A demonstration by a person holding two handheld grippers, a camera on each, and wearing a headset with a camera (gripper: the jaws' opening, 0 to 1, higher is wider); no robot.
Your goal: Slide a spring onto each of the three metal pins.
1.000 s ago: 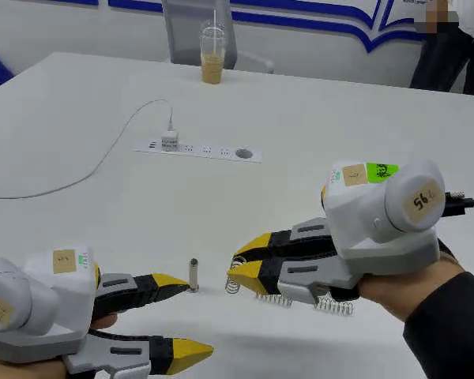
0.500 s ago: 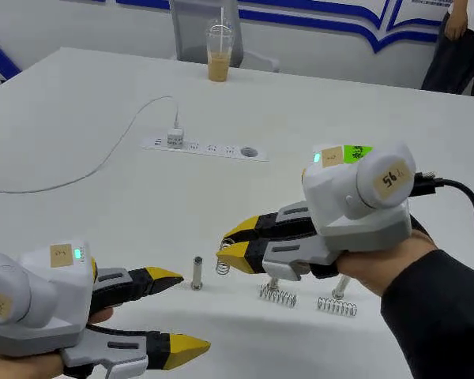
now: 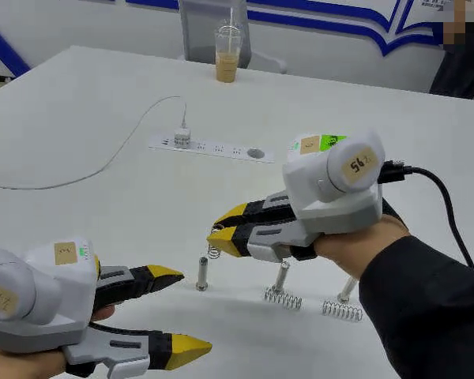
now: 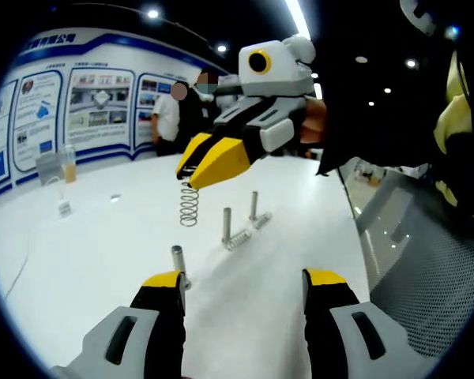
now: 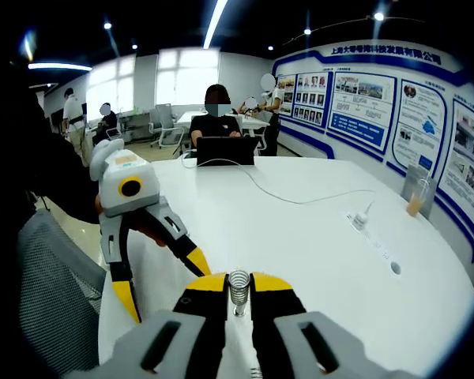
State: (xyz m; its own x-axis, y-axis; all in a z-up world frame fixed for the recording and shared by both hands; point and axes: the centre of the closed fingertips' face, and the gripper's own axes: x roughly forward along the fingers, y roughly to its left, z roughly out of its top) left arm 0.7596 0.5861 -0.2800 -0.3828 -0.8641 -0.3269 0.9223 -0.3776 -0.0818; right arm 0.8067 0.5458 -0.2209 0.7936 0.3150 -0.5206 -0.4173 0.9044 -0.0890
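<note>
Where the head view looks down on a white table [image 3: 79, 118], the right gripper [image 3: 221, 234] is clenched on the top coils of a spring [image 3: 214, 252]. The spring hangs upright from its tips, just above and beside the first pin [image 3: 202, 273]. Held by one end like this, the spring's open lower end seems free to drop over the pin. The left gripper [image 3: 182, 309] sits low on the left, jaws spread and holding nothing. One tip is near the first pin, perhaps waiting to steady it. A second pin [image 3: 281, 276] and a third pin [image 3: 348, 288] stand bare to the right, with loose springs [image 3: 282, 298] lying at their bases. Well apart, at the far edge, a clear cup [image 3: 227, 59] holds a tan drink and a straw. A power strip [image 3: 213, 148] has one plug in it.

In the left gripper view, that left gripper's [image 4: 245, 278] parted jaws frame the table. The first pin [image 4: 177, 257] is just ahead of one jaw. The right gripper [image 4: 213, 158] dangles the spring [image 4: 189, 205] above it and slightly beyond, not yet threaded on.

In the right gripper view, the right gripper's [image 5: 237, 284] yellow tips pinch the spring [image 5: 238, 289], seen almost end-on. The left gripper [image 5: 162, 284] gapes on the left. The cup [image 5: 415, 197] is far off on the right.
</note>
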